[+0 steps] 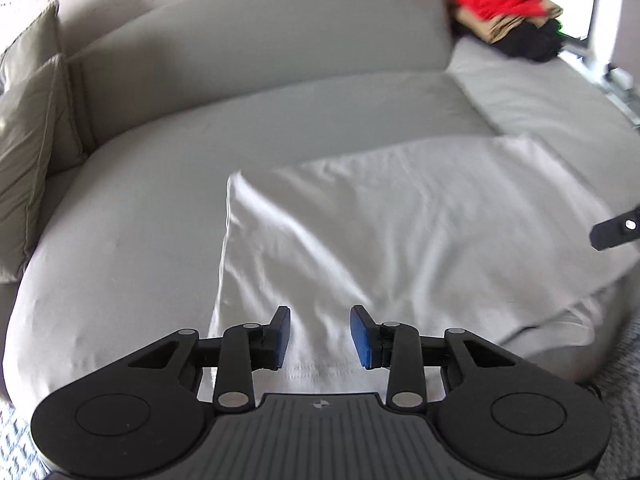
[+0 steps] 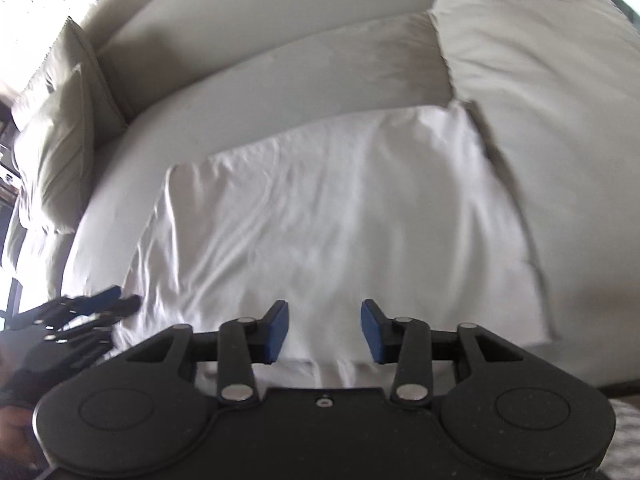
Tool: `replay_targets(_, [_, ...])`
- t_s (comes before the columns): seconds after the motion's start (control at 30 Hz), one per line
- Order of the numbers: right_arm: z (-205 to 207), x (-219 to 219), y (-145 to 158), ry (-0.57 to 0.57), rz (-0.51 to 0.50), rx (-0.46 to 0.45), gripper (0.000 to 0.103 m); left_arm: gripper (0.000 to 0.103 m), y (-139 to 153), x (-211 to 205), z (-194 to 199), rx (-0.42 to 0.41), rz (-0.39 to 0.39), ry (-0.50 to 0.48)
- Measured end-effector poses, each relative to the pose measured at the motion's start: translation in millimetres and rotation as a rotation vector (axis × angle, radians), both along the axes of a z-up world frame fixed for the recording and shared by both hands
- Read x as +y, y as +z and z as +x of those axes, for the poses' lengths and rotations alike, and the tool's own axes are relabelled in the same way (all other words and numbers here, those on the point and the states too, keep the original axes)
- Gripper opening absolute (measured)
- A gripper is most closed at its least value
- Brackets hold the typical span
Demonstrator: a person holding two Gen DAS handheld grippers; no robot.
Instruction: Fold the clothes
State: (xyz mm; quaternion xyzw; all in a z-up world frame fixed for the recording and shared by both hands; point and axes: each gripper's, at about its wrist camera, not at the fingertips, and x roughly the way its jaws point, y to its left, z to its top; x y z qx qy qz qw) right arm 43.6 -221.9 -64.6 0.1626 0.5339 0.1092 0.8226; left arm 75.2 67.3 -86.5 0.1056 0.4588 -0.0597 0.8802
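You have both tools poised over the near hem of the white, wrinkled cotton garment (image 1: 400, 232), one toward each end, which looks like the set-up for lifting that edge and carrying it away from you in a fold. Your left gripper (image 1: 320, 336) has its blue pads (image 1: 282, 338) spread apart with nothing pinched; cloth shows through the gap, lying beneath the tips rather than caught by them. Your right gripper (image 2: 324, 330) stands the same way, its blue pads (image 2: 374, 332) parted and empty above the hem.

The garment lies flat on the pale grey fabric sofa seat (image 1: 140, 208), stretching forward from both pairs of fingers. It already reads as a rough rectangle, so I judge the sides are tucked in. Soft diagonal creases fan out just ahead of your left fingers. The stitched hem runs directly under the tips. Its far corners sit well beyond the fingers, near the seam between cushions.

Far past the fingers, up in the corner, a stack of red, tan and black folded clothes (image 1: 508, 16) waits.
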Motion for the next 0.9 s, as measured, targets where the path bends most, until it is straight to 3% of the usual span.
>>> replay_targets(0.1, [0.8, 17.8, -23.4, 0.030, -0.030, 0.027, 0.032, 0.031, -15.4, 12.3, 5.3, 0.083, 0.041, 0.077])
replay_targets(0.17, [-5.9, 25.2, -29.2, 0.065, -0.080, 0.029, 0.032, 0.031, -6.1, 29.0, -5.1, 0.093, 0.067, 0.081])
replay_targets(0.27, [-22.2, 25.6, -20.2, 0.100, -0.104, 0.064, 0.033, 0.031, 10.5, 67.0, -24.3, 0.028, 0.096, 0.096])
replay_targets(0.33, [-31.2, 20.9, -15.2, 0.084, -0.057, 0.061, 0.036, 0.029, 17.0, 96.8, -27.8, 0.007, 0.006, 0.142])
replay_targets(0.4, [-33.1, 18.2, -13.2, 0.044, -0.022, 0.022, 0.046, 0.029, 18.0, 116.9, -23.8, 0.007, -0.114, 0.196])
replay_targets(0.53, [-29.3, 18.2, -20.1, -0.063, 0.080, 0.003, 0.049, 0.029, 8.1, 127.2, -8.3, 0.051, -0.294, 0.231])
replay_targets(0.7, [-23.5, 22.8, -36.1, -0.114, 0.129, 0.024, 0.049, 0.025, -8.2, 132.7, 10.8, 0.192, -0.393, 0.272])
replay_targets(0.9, [-20.7, 19.4, -38.6, -0.135, 0.161, 0.032, 0.051, 0.025, -18.9, 134.2, 22.7, 0.249, -0.471, 0.286])
